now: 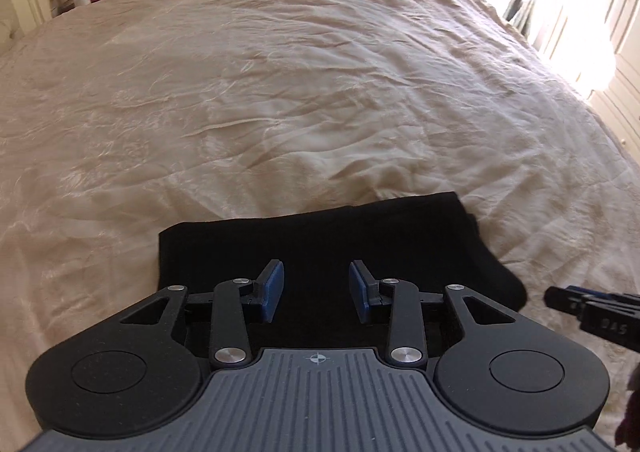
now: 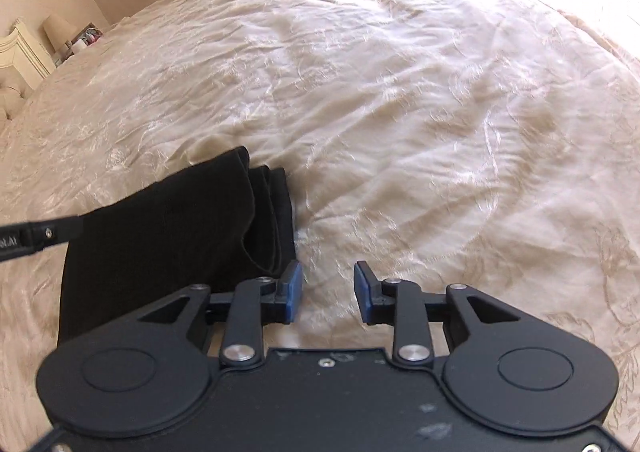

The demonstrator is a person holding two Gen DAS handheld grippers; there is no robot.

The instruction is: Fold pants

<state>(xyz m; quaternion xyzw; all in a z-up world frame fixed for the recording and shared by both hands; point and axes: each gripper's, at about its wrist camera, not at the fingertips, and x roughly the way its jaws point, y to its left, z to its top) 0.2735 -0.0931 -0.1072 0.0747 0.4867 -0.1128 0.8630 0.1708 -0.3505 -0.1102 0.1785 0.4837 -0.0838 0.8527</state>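
Since the cream bedspread (image 1: 280,92) offers the broadest flat surface in the room, it serves as the work area; one bedspread fills both wrist views from about 9 o'clock round to 3 o'clock. It is wrinkled but bears only one garment.

One pair of black pants (image 1: 340,236) lies on it, already reduced to a compact rectangular bundle. In the left wrist view the bundle sits at 6 o'clock, directly ahead of and under the fingers; in the right wrist view it lies at 9 o'clock, where stacked layer edges show along its right-hand side (at least three folds can be counted there). Judged from this shape, folding appears complete or nearly so — any remaining step would be a final smoothing.

Two grippers are present. The left gripper (image 1: 316,292) hangs above the middle of the bundle, jaws parted to a moderate gap and holding nothing; this placement suits pressing or checking the top layer. The right gripper (image 2: 327,290) is positioned just beside the bundle's right edge, over bare bedspread, jaws likewise parted and empty — its left finger is close to the cloth, though contact cannot be confirmed. Each gripper carries two blue pads (image 1: 273,290), four in total. Each view also catches the tip of the opposite gripper at its edge.
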